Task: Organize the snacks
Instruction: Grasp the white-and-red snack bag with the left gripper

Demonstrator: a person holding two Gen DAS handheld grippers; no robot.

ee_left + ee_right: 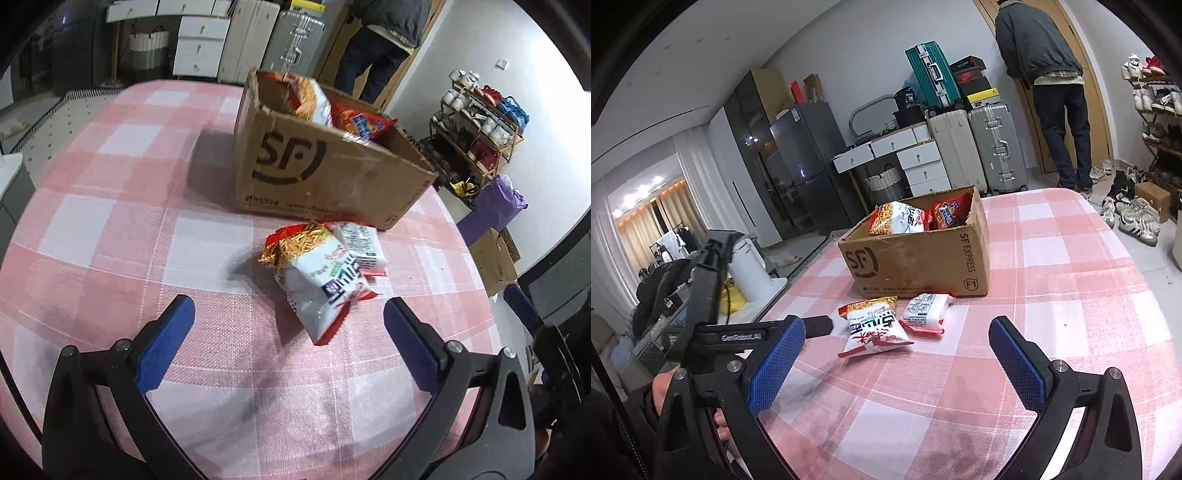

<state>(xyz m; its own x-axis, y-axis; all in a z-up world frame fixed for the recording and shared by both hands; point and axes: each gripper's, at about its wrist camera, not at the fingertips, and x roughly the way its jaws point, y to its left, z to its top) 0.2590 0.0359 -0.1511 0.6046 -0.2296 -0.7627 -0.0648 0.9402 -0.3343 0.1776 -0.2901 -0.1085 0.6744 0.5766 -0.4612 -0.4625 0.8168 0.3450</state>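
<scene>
The left gripper [288,321] stands wide apart and empty, its blue ribbed pads [164,347] low over the pink-and-white checked tablecloth [110,221]. Just ahead of it lies a white snack bag [317,280] with red edges, a picture of thin golden sticks at its top and bold dark lettering across the front; its near corner reaches in between the two fingertips without touching either. The right gripper [897,350] is likewise spread wide and holds nothing, and the same bag sits just beyond its tips. In the right wrist view the left gripper shows at the left edge, with part of a hand [665,387] behind it.

Two packets lie loose on the cloth: that white snack bag and, touching its far side, a smaller white packet [925,312] with red sealed ends and fine print facing up. Both rest close in front of a brown cardboard box [916,258], open at the top and printed with a dark logo. Two more bags stand inside it: a white noodle-stick bag [897,218] of the same kind, and a red bag [947,214] beside it. That makes four packets, two out and two in.

Beyond the table a person [1049,74] stands facing a wooden door.
</scene>
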